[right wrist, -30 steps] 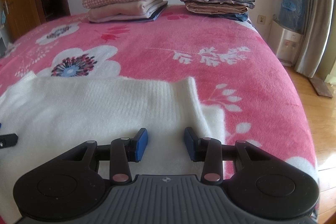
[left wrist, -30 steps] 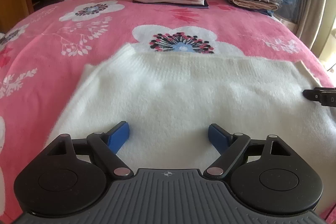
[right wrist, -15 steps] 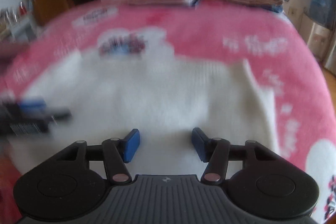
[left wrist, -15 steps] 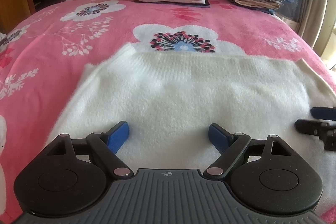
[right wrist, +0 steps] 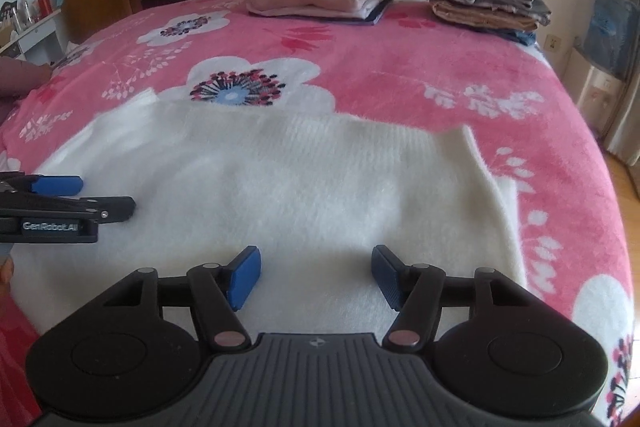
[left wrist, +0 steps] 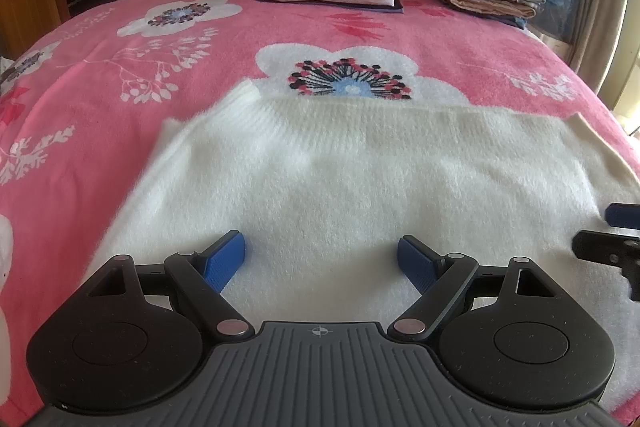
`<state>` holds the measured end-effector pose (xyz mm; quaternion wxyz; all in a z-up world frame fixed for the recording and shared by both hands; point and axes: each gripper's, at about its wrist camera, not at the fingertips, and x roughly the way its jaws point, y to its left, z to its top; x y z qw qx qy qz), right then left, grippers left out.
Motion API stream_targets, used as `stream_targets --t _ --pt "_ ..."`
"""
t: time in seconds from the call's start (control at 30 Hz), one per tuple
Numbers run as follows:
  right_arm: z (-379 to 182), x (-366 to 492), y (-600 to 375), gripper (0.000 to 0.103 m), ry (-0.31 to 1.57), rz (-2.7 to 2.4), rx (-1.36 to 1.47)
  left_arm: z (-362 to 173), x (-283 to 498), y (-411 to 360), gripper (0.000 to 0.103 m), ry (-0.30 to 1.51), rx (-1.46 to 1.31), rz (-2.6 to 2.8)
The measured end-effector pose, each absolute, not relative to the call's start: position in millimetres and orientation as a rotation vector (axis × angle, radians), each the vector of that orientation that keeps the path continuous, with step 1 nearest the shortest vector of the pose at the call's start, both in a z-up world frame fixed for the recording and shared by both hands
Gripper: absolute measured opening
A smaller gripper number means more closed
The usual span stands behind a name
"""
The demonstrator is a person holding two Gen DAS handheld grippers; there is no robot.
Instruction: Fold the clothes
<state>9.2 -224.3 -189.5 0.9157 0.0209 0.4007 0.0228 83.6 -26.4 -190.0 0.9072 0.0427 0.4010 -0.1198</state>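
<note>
On a pink floral blanket [left wrist: 100, 75], both grippers, left [left wrist: 320, 259] and right [right wrist: 316, 273], hover open and empty over a half-folded white sweater [left wrist: 340, 187]; the right's jaws have just widened. Next likely: gripping an edge to fold.

Right gripper [right wrist: 316, 277]: jaws have just been opening, blue pads now clearly wider apart than a second ago, nothing clamped between them, only the white sweater [right wrist: 280, 195] lying below. Its view has swung leftward across the bed: the sweater's right edge, formerly just right of the pads, now sits well to the right, and the left gripper [right wrist: 76, 195] shows larger at the left border. In the left wrist view, the right gripper [left wrist: 616, 231] has dropped lower along the right edge, one blue pad now visible.
</note>
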Motion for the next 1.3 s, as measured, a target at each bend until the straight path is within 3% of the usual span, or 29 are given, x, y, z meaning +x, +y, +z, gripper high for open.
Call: stream_targets --t 0.13,0.3,0.67,0.77,0.87,1.3 --pt "-180 -7 -221 0.065 0.781 0.092 0.045 -189 84 -26 0.085 0.833 0.087 -0.249" --pt "-199 -13 -214 0.075 0.829 0.106 -0.028 -188 85 -28 0.085 0.844 0.088 -0.241" --pt "-171 -24 -194 0.076 0.787 0.184 -0.047 -188 87 -30 0.085 0.859 0.098 -0.234" --pt "-196 -23 -184 0.081 0.866 0.216 -0.123 -188 87 -30 0.085 0.861 0.102 -0.233" --pt "-211 -28 -160 0.099 0.841 0.215 -0.291 -188 87 -30 0.085 0.862 0.105 -0.234" --pt "-174 -15 -154 0.097 0.695 0.171 -0.35 -187 87 -30 0.086 0.869 0.12 -0.24"
